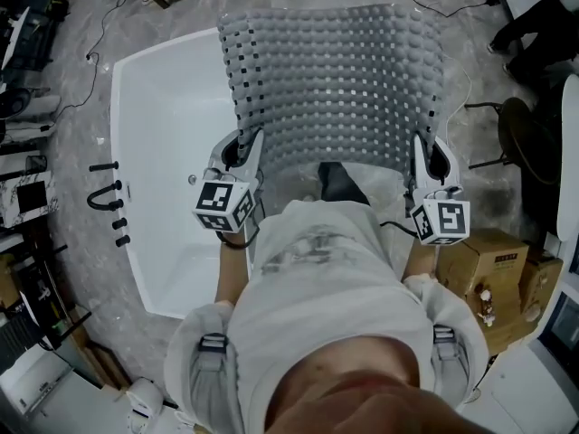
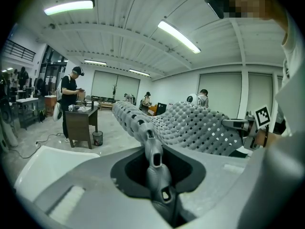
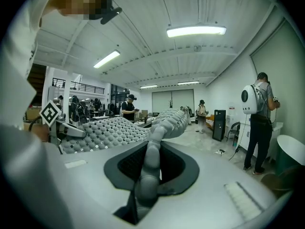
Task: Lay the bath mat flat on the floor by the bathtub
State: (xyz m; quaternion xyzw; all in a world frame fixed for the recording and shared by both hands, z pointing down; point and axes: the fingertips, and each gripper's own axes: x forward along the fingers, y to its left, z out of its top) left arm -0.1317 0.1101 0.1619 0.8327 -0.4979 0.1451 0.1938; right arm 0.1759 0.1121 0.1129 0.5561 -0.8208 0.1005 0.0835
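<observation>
In the head view I hold the grey, bumpy, perforated bath mat [image 1: 330, 80] spread out in the air in front of me, over the right rim of the white bathtub [image 1: 163, 143] and the grey floor beside it. My left gripper [image 1: 244, 150] is shut on the mat's near left corner. My right gripper [image 1: 422, 159] is shut on the near right corner. In the left gripper view the mat's edge [image 2: 153, 149] is pinched between the jaws and the mat [image 2: 195, 125] stretches away to the right. The right gripper view shows the pinched edge [image 3: 151, 151] the same way.
Cardboard boxes [image 1: 493, 269] stand at my right, and a black stool [image 1: 529, 138] is beyond them. Black tap fittings [image 1: 109, 202] lie left of the tub. Cables [image 1: 452, 7] run over the floor. A desk [image 2: 81, 123] and several people stand in the room; one with a backpack [image 3: 259, 123] is near.
</observation>
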